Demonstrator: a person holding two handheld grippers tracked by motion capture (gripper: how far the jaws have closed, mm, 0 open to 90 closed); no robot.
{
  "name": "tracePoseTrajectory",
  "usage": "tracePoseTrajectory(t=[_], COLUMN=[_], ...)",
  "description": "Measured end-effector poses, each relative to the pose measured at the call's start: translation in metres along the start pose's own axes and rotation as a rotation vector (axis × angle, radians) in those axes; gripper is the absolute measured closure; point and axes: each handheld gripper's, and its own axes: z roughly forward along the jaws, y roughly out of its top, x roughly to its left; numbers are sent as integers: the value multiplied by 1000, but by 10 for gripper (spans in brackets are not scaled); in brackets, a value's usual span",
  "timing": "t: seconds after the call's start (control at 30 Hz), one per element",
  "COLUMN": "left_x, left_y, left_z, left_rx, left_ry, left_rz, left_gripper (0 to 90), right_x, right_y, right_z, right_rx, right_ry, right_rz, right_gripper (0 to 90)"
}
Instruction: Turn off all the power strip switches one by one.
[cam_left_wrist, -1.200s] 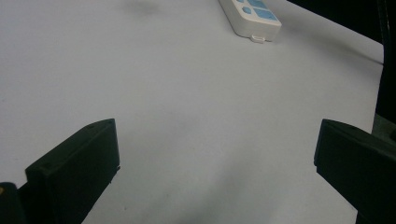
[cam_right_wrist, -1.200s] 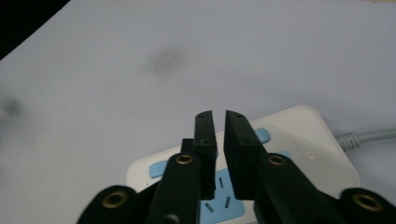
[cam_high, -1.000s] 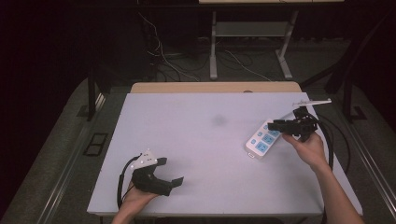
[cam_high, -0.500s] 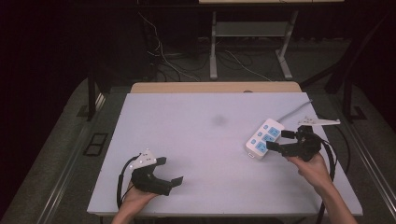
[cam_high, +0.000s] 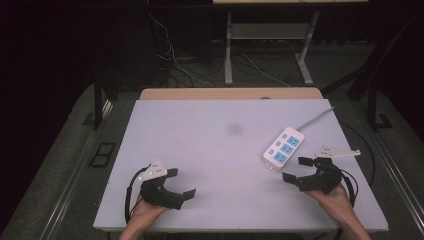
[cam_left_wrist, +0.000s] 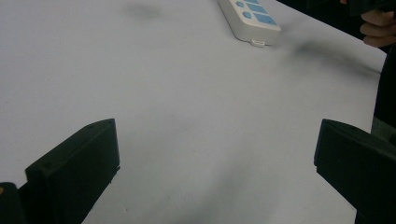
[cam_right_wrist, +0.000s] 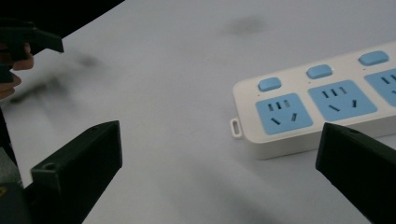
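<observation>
A white power strip (cam_high: 283, 146) with blue sockets lies flat at the right of the white table (cam_high: 210, 130), its grey cord (cam_high: 317, 116) running off toward the far right. My right gripper (cam_high: 295, 169) rests just in front of the strip's near end, open and holding nothing. In the right gripper view the strip (cam_right_wrist: 322, 105) lies ahead and to the right of the open right gripper (cam_right_wrist: 222, 140). My left gripper (cam_high: 181, 182) sits open near the front left edge, far from the strip (cam_left_wrist: 250, 14), with bare table between its jaws.
A dark smudge (cam_high: 234, 128) marks the table's middle. A wooden strip (cam_high: 230, 93) runs along the far edge. Beyond it stand desk legs (cam_high: 229, 47) with loose cables (cam_high: 170, 55) on the floor. A rail (cam_high: 75, 185) runs along the floor at the left.
My right gripper has drawn back from the strip's far right side toward the near edge, and now sits in front of the strip's near end. The strip and the left gripper stay put.
</observation>
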Motion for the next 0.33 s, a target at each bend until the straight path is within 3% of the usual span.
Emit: tracePoseTrajectory(t=[0.33], left_x=[0], left_y=[0], left_z=[0], left_rx=[1], left_ry=[0], left_rz=[2], left_gripper=[0], right_x=[11], right_y=[-18], right_z=[-2], right_rx=[2], right_ry=[18], right_rz=[-2], right_gripper=[4])
